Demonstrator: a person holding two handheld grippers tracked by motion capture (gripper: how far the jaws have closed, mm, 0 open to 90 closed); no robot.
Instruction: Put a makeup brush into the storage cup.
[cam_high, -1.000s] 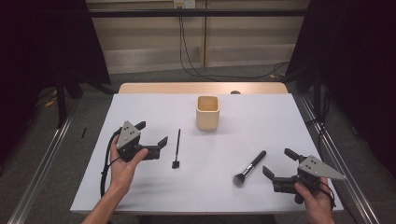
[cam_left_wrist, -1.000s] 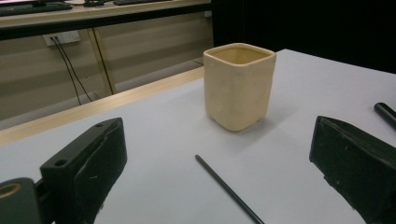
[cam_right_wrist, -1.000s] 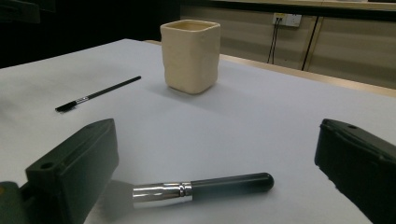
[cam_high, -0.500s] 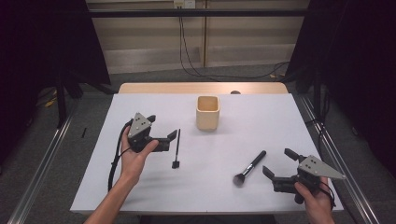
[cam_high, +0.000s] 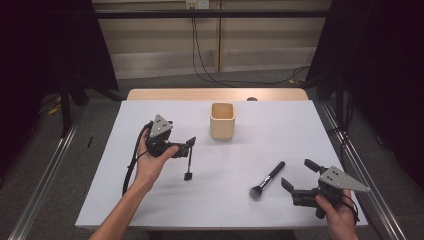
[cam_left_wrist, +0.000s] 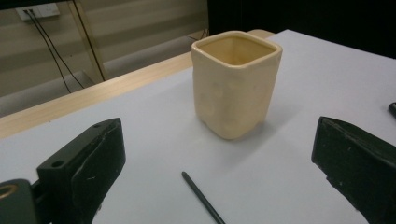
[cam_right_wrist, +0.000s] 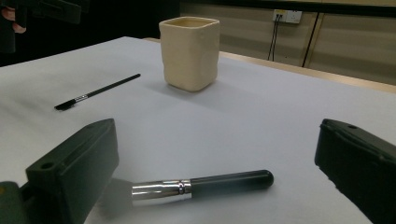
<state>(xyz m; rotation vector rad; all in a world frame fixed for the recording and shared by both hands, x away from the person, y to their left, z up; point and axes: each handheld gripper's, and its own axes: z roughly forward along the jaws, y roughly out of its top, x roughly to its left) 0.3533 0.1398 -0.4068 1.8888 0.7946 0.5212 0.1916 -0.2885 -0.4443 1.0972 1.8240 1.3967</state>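
Thin black pencil-like brush (cam_left_wrist: 201, 197) lies flat on the white table (cam_high: 280, 135), between and just ahead of your left gripper (cam_high: 191, 145) jaws, which stand wide open.
Your right gripper (cam_high: 297, 176) jaws are likewise spread, holding nothing; the black-handled powder brush with silver ferrule (cam_right_wrist: 201, 184) lies between them. Beyond both stands the cream square ceramic cup (cam_left_wrist: 234, 83), upright.

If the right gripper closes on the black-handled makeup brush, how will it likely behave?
The makeup brush lies flat between the open fingers of the right gripper. Its round, glossy black handle looks apt to roll or slip if nudged from the side. The handle and metal ferrule look stiff; the bristle head would probably give. It seems small and light, so likely easy to lift.
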